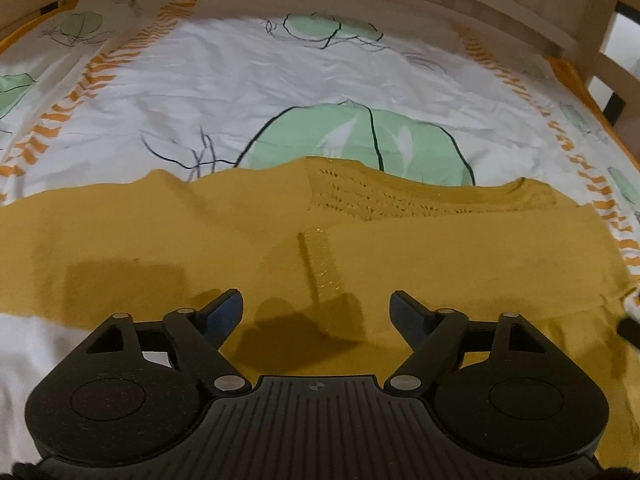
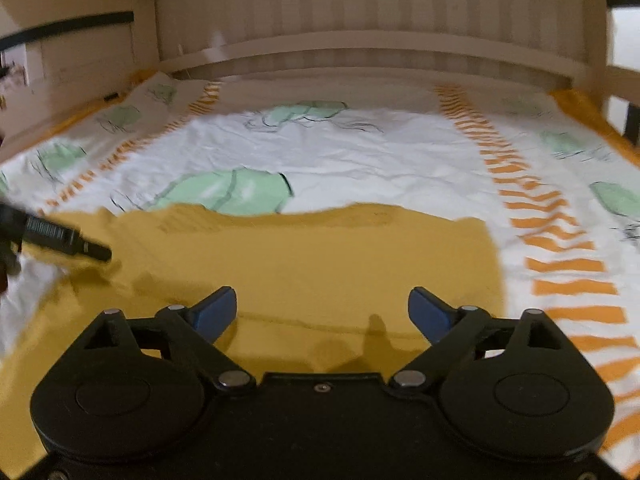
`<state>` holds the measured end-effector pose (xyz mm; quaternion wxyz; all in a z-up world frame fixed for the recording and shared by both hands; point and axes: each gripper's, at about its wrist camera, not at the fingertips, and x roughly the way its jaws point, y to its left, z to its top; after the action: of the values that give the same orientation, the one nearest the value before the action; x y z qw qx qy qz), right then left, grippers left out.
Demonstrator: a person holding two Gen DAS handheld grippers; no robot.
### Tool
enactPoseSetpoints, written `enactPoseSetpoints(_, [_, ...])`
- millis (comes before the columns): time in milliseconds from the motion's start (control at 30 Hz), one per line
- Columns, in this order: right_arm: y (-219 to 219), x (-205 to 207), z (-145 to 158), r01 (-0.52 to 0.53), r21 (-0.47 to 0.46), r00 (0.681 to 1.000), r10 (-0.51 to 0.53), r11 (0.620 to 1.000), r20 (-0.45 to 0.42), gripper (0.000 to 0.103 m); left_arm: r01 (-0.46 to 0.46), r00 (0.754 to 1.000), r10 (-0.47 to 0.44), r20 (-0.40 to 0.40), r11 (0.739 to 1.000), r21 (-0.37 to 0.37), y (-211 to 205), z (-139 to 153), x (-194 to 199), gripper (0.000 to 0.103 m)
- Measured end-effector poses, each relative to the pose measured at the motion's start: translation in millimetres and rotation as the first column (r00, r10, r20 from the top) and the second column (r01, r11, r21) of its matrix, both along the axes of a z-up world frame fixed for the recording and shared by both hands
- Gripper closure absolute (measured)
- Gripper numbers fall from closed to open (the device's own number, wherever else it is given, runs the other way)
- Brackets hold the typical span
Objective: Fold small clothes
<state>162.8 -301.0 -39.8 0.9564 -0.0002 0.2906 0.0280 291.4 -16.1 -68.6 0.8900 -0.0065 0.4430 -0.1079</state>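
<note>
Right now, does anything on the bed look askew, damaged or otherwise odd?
Nothing looks damaged or spilled. The mustard-yellow knit garment lies spread on the white sheet with green and orange print, its far edge wavy rather than straight. The sheet is lightly wrinkled. Both the left gripper and right gripper are open above the garment.

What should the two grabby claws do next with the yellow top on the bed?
Probably lower both and pinch its near edge. The left gripper and right gripper hang over the mustard top with jaws wide open, holding nothing, and it lies spread on the bedsheet.
</note>
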Motion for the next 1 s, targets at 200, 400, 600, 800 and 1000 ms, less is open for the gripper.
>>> enactPoseSetpoints(200, [2,-9,-24,-0.022,-0.01,1.0,0.022,1.0,-0.012,0.008,-0.01,0.997,0.008,-0.074,1.0,-0.024,-11,-16,15,0.041])
enactPoseSetpoints(400, [-22,-11,-35,0.013,0.129,0.999,-0.008,0.992,-0.034,0.008,-0.043,0.999,0.042,-0.029,0.999,-0.006,-16,-15,15,0.084])
enactPoseSetpoints(600, [-20,-15,-35,0.006,0.131,1.0,-0.004,0.991,-0.016,0.007,-0.088,0.995,0.088,0.047,0.996,-0.016,-13,8,16,0.098])
enactPoseSetpoints(800, [-17,-19,-26,-0.011,0.107,1.0,0.01,0.994,0.006,0.007,-0.139,0.981,0.135,0.14,0.99,0.016,10,41,18,0.102])
enactPoseSetpoints(1000, [-19,-17,-26,-0.001,0.122,1.0,0.001,0.993,0.003,0.007,-0.145,0.989,0.145,0.041,0.989,-0.011,27,24,28,0.1])
